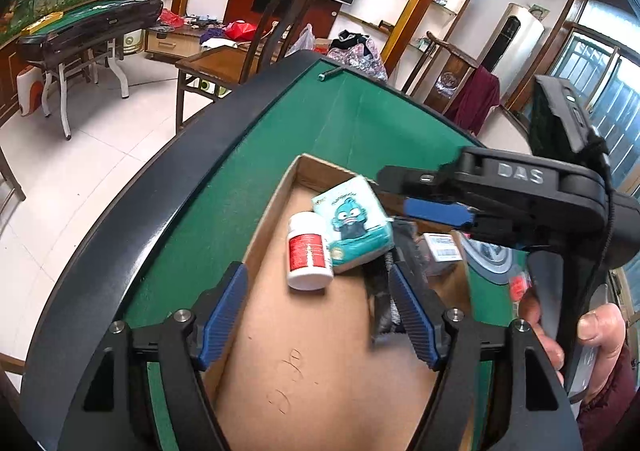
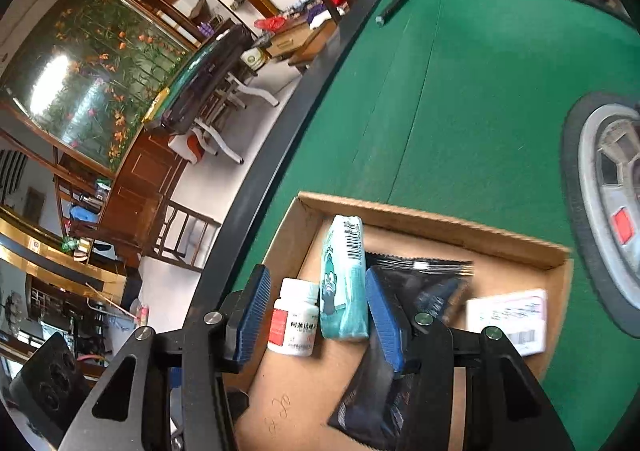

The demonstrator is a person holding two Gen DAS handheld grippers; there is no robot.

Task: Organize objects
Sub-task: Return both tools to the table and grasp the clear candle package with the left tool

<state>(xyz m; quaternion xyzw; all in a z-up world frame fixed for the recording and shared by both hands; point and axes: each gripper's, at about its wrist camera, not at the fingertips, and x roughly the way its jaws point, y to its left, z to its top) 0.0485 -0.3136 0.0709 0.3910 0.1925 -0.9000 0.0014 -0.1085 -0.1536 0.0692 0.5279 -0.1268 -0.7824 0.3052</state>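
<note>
A shallow cardboard box (image 1: 264,227) (image 2: 440,215) lies on the green felt table. In it lie a white pill bottle with a red label (image 1: 308,251) (image 2: 294,321), a teal tissue pack with a cartoon face (image 1: 354,225) (image 2: 344,279), a dark foil pouch (image 1: 384,291) (image 2: 424,291) and a small white carton (image 1: 442,247) (image 2: 510,317). My left gripper (image 1: 318,311) is open and empty above the box floor. My right gripper (image 2: 320,311) is open above the bottle and tissue pack; it also shows in the left wrist view (image 1: 432,207), over the box's far right side.
A round grey dial (image 2: 612,187) (image 1: 490,257) is set in the felt right of the box. The table's black raised rim (image 1: 132,211) (image 2: 280,131) runs along the left. A small dark stick (image 1: 330,73) (image 2: 390,9) lies at the far corner. Chairs and tables stand beyond.
</note>
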